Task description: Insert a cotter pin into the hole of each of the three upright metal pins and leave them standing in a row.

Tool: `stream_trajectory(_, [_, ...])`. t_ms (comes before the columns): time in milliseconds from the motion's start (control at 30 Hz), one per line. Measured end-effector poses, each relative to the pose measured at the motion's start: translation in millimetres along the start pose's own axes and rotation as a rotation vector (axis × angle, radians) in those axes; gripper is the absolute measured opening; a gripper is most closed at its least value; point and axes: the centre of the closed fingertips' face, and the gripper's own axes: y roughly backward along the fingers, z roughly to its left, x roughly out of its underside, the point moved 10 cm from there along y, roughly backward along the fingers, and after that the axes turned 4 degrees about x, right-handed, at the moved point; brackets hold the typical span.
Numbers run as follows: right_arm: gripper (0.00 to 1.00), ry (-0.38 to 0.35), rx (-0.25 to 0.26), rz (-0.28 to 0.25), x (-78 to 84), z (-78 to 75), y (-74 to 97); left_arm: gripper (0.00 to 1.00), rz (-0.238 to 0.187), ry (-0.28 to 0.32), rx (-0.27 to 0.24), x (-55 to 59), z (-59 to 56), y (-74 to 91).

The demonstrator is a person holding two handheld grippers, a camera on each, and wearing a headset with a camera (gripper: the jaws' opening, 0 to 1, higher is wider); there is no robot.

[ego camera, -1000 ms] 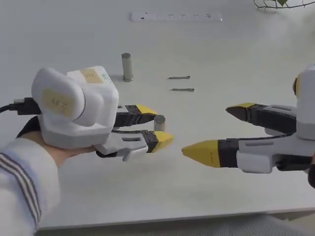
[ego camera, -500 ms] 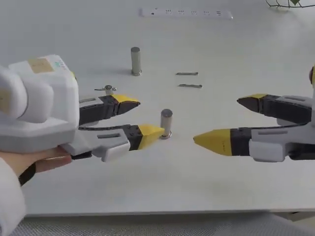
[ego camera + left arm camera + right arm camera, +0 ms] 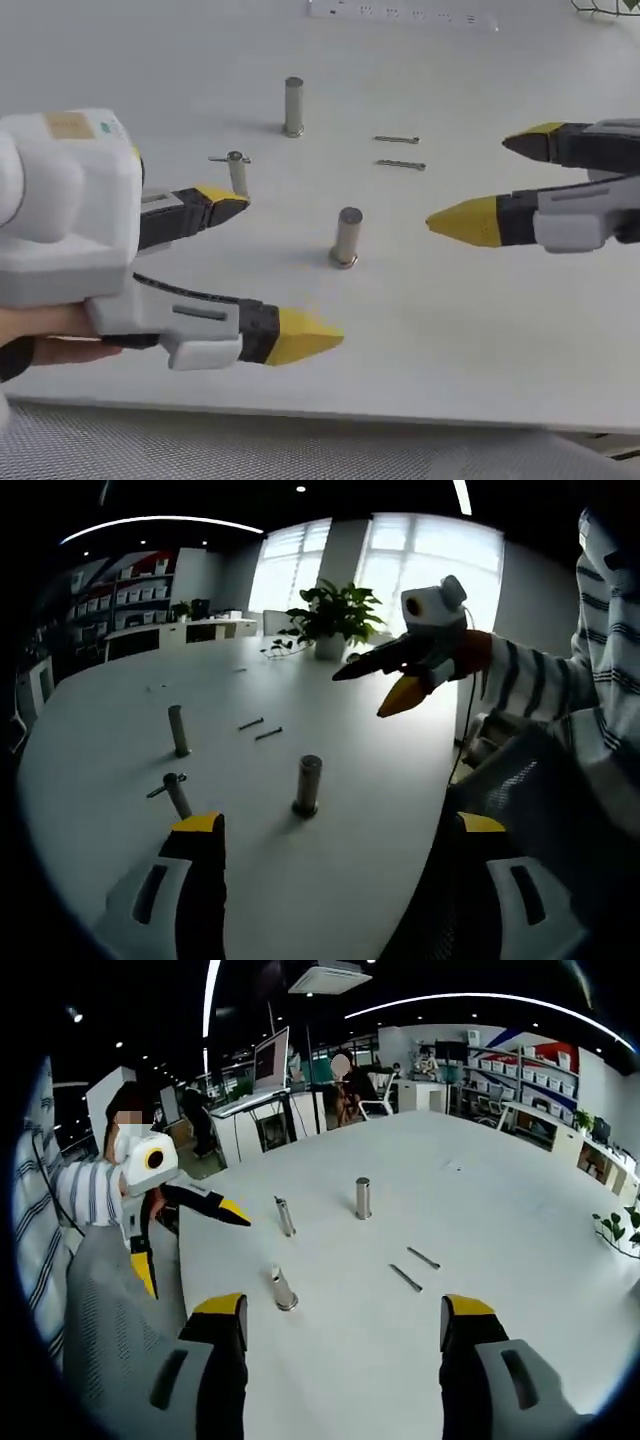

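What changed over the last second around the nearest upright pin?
The left gripper has backed away from the near pin, which stood between its jaws, and has spread them wide; it holds nothing. The right gripper has drawn off a little, open as before. The near pin, the fitted pin with its cotter pin through it and the far pin stay upright. The two loose cotter pins lie untouched.
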Motion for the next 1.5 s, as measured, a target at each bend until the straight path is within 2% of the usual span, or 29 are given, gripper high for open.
stream_trajectory(33, [0.75,0.012,0.002,0.005,-1.4,-2.7,-0.8,0.99,0.009,0.003,-0.005,1.8,-0.5,-0.6])
stream_trajectory(233, [0.69,0.073,-0.003,0.035,-9.3,-20.9,-14.9,0.99,0.018,0.018,-0.012,6.1,-4.9,-1.1])
stream_trajectory(333, [0.63,0.143,-0.02,0.075,-11.8,-32.9,-27.1,0.99,0.015,0.024,-0.016,5.9,-8.6,-3.4])
stream_trajectory(400, [0.59,0.19,-0.017,0.1,-16.8,-34.7,-32.1,0.99,0.012,0.023,-0.01,5.2,-12.2,-4.9])
stream_trajectory(533, [0.35,0.277,-0.026,0.146,-20.5,-44.2,-47.7,0.99,0.03,0.03,-0.009,7.6,-16.2,-8.0])
stream_trajectory(633, [0.3,0.3,-0.052,0.171,-21.1,-48.6,-60.3,0.99,0.036,0.036,-0.016,10.2,-19.7,-9.7])
stream_trajectory(667, [0.29,0.311,-0.06,0.178,-21.0,-49.5,-63.8,0.99,0.032,0.046,-0.014,10.2,-21.3,-10.0])
stream_trajectory(767, [0.23,0.38,-0.081,0.24,-18.0,-53.8,-75.4,0.99,0.007,0.063,-0.019,8.3,-25.2,-11.4])
stream_trajectory(900, [0.15,0.386,-0.1,0.258,-16.5,-55.5,-84.1,0.99,-0.028,0.1,-0.048,4.5,-25.0,-10.1])
stream_trajectory(933, [0.14,0.394,-0.111,0.267,-16.7,-52.2,-84.1,0.99,-0.034,0.1,-0.056,3.9,-24.8,-9.4])
stream_trajectory(1133, [0.13,0.446,-0.148,0.329,-12.8,-59.4,-99.0,0.99,-0.026,0.108,-0.044,4.2,-27.6,-9.6])
stream_trajectory(1300, [0.1,0.459,-0.163,0.345,-15.0,-52.7,-102.6,0.99,-0.016,0.105,-0.058,4.0,-27.0,-11.6])
stream_trajectory(1400, [0.09,0.498,-0.154,0.406,-11.9,-53.4,-105.4,0.99,-0.01,0.096,-0.067,4.2,-26.4,-11.6])
stream_trajectory(1500, [0.09,0.506,-0.161,0.424,-9.4,-56.3,-109.6,0.99,0.0,0.091,-0.081,5.9,-25.5,-11.3])
